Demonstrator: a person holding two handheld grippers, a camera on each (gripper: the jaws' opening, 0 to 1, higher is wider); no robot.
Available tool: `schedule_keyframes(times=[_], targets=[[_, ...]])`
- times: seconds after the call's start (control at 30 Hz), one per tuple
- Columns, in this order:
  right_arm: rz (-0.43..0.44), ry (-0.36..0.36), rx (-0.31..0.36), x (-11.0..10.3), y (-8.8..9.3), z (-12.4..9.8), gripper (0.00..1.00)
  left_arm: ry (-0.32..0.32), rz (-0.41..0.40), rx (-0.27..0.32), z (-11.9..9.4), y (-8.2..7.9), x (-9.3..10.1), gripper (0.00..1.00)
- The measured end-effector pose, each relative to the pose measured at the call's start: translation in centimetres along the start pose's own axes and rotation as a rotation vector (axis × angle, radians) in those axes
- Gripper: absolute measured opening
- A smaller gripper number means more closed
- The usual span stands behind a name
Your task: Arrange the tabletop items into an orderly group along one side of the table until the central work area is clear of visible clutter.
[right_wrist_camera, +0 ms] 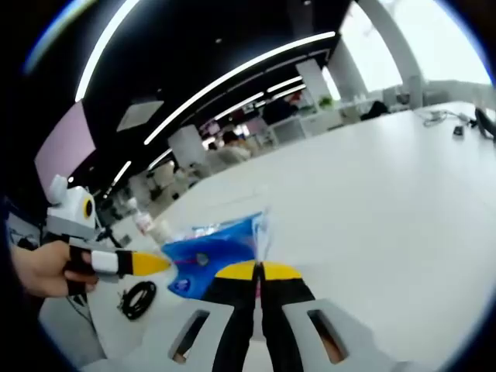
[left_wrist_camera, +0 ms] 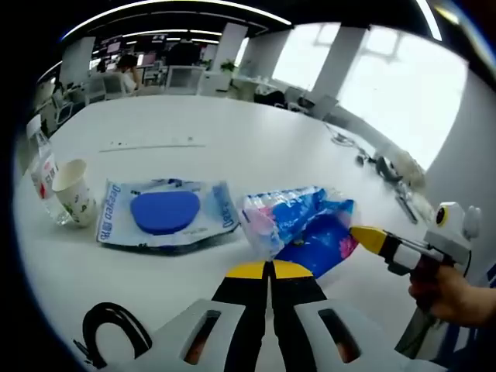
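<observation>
Both grippers are showing jaws pressed together: left gripper (left_wrist_camera: 271, 269) sitting at six o'clock of the blue crumpled packet (left_wrist_camera: 306, 225), right gripper (right_wrist_camera: 258, 270) touching that packet's edge, white table (left_wrist_camera: 232, 143) beneath

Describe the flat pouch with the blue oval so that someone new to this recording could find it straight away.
On the big white table, look in the left gripper view between the paper cup and the crumpled blue-and-pink packet. The flat pouch lies there, pale with blue print along its ends. Unlike the crumpled packet, it lies smooth and shows one solid blue oval in its middle.
</observation>
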State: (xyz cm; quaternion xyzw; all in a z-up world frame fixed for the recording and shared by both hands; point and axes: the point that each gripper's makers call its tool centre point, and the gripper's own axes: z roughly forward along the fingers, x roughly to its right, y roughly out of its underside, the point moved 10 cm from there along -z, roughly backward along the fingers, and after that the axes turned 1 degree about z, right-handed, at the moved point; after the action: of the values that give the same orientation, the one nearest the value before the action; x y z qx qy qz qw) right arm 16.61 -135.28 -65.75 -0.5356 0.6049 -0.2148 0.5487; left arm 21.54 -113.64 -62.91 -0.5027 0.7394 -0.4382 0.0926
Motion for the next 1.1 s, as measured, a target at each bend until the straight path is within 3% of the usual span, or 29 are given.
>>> schedule_keyframes(times=[0.37, 1.1], targets=[[0.017, 0.039, 0.004, 1.3, -0.7, 1.0, 0.00, 0.008, 0.051, -0.024, 2.3, -1.2, 0.2, 0.00], [0.038, 0.067, 0.008, 2.9, -1.4, 3.4, 0.00, -0.005, 0.068, -0.056, 6.0, -2.9, -0.2, 0.00]])
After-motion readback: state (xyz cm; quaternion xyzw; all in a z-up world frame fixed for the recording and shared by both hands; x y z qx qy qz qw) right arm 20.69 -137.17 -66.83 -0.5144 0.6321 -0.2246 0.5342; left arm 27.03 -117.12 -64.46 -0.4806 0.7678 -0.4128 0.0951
